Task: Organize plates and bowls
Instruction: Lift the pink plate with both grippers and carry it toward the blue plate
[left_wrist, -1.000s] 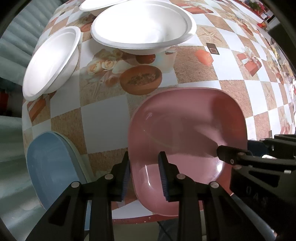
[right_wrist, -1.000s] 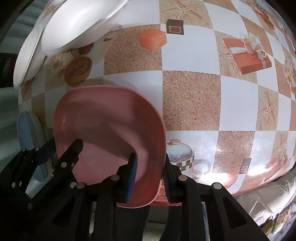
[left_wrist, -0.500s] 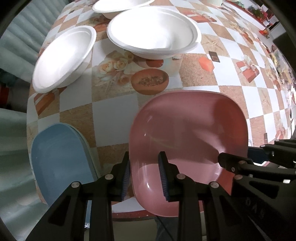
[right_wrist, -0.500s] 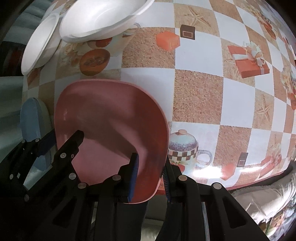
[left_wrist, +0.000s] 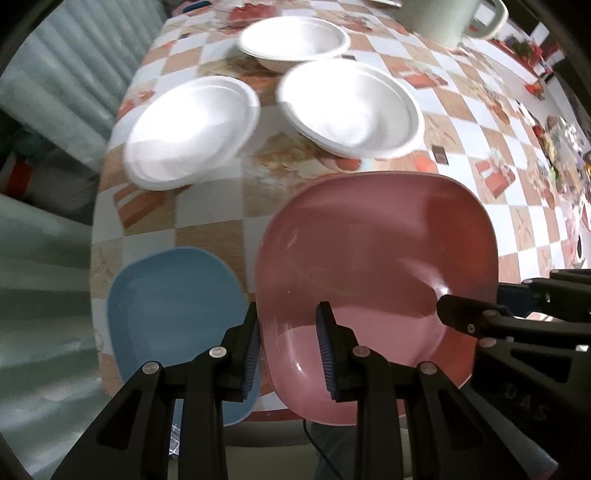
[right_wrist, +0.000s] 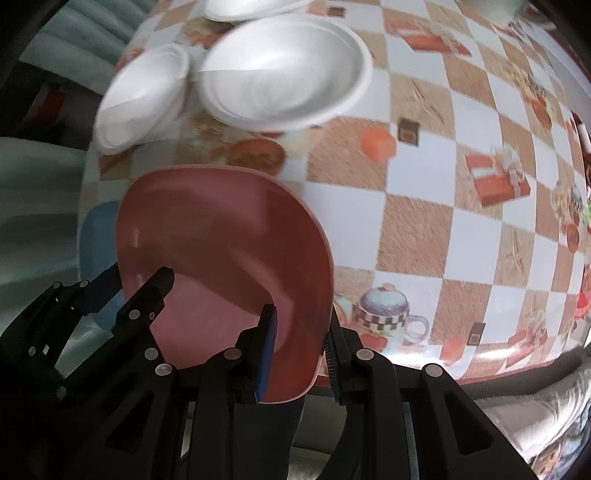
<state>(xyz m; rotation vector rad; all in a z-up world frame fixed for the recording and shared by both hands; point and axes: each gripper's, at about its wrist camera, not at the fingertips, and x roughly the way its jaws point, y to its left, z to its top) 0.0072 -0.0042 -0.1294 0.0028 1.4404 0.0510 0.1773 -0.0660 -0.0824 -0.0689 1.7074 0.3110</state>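
We list one pink plate (left_wrist: 373, 251), squarish with rounded corners, glossy, raised above the table; one blue plate (left_wrist: 173, 317) of like shape, flat at the near table edge; three white round bowls (left_wrist: 351, 107) upright, clustered beyond them.

The pink plate (left_wrist: 376, 266) looks like glossy smooth plastic with glare on it, the blue plate (left_wrist: 173, 317) is a matter plastic, the three white bowls (left_wrist: 351, 107) look like matt foam or paper, and the checkered tablecloth (right_wrist: 417, 225) has that shiny oilcloth sheen.
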